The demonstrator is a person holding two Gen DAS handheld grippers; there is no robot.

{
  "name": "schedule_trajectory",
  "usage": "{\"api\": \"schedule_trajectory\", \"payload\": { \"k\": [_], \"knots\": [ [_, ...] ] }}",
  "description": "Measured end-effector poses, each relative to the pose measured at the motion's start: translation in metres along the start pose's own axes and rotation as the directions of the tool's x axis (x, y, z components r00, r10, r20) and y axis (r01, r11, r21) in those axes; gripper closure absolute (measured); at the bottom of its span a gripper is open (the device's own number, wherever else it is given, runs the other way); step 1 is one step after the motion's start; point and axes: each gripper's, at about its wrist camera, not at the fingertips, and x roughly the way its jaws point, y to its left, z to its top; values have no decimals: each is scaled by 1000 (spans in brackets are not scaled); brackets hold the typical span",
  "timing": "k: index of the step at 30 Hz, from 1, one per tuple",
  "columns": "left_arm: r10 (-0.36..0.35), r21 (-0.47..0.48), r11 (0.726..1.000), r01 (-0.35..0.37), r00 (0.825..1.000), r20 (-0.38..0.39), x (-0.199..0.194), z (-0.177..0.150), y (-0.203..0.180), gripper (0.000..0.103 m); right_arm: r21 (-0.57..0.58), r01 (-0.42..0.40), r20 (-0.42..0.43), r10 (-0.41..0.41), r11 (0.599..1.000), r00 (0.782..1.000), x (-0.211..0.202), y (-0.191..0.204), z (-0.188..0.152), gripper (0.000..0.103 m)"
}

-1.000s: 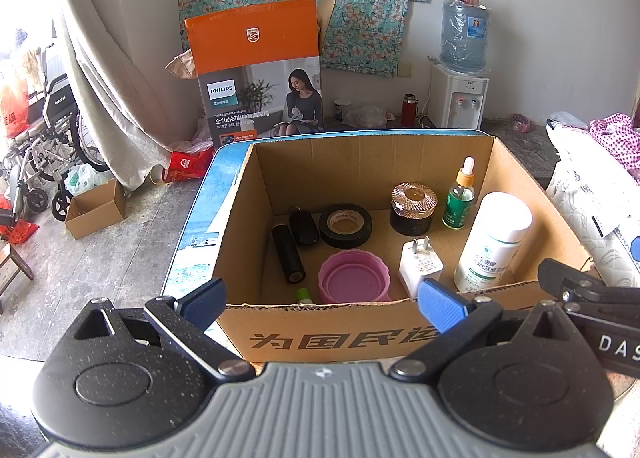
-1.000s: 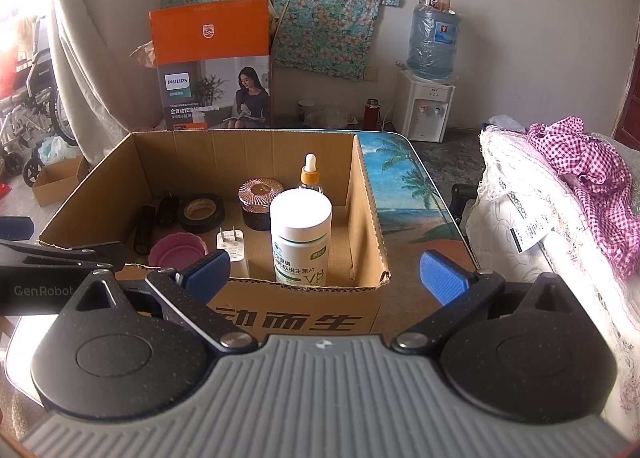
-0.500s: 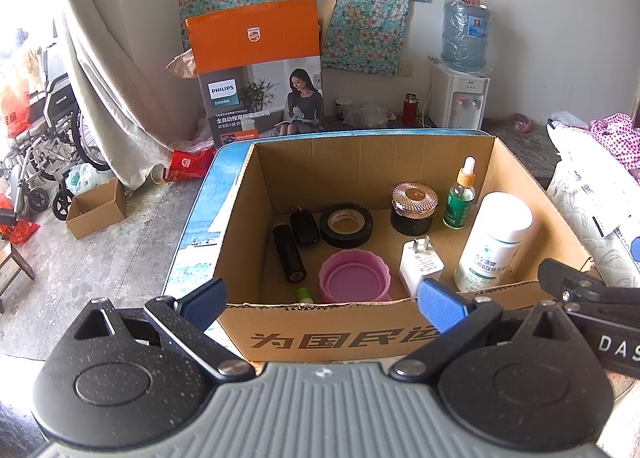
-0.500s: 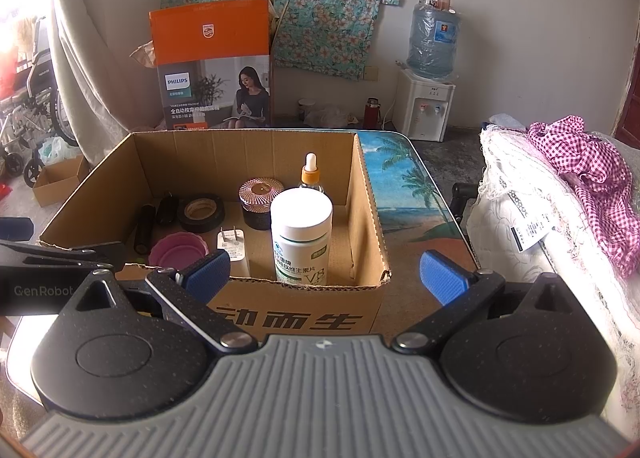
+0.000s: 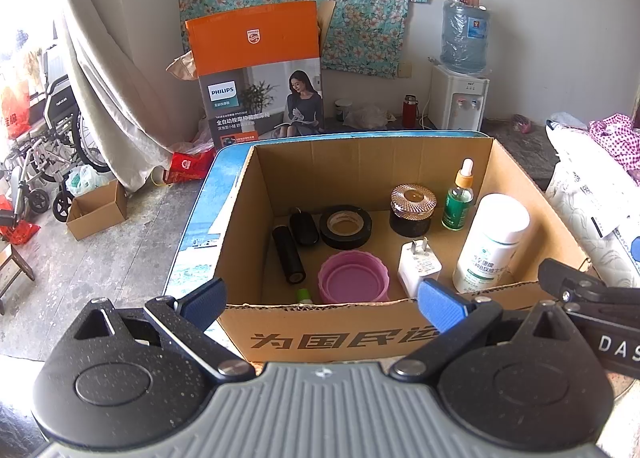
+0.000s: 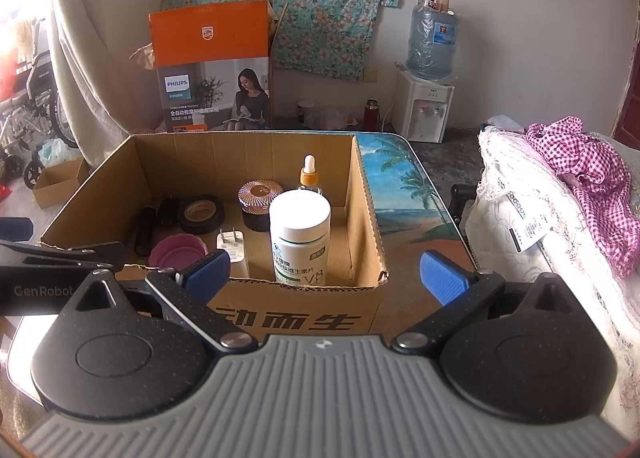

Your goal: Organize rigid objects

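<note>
Both grippers, left gripper (image 5: 322, 300) and right gripper (image 6: 324, 272), jaws spread, empty, lower frame. Cardboard box (image 5: 332, 332) holds bottle (image 5: 490, 244), tape roll (image 5: 346, 227), charger (image 5: 418, 266). Fits packing finished or unpacking ahead; stage undecidable.

The cardboard box (image 5: 332, 338) is brown with dark printed characters. Inside it, the tape roll (image 5: 345, 227) is black, the round cup (image 5: 353, 276) is pink, the charger (image 5: 418, 267) is white, the dropper bottle (image 5: 458, 202) is green with an orange collar, and the tall bottle (image 6: 300, 236) is white with a green label. Both grippers have blue pads (image 6: 442, 276). The tabletop (image 6: 404, 194) shows a palm beach picture.
</note>
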Motion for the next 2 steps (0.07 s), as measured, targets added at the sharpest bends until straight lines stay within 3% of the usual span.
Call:
{"api": "schedule_trajectory", "payload": {
  "k": [2],
  "knots": [
    [0, 0, 1000, 0, 1000, 1, 0, 0, 0, 1, 2, 0, 0, 0, 1000, 1000, -3, 0, 1, 1]
  ]
}}
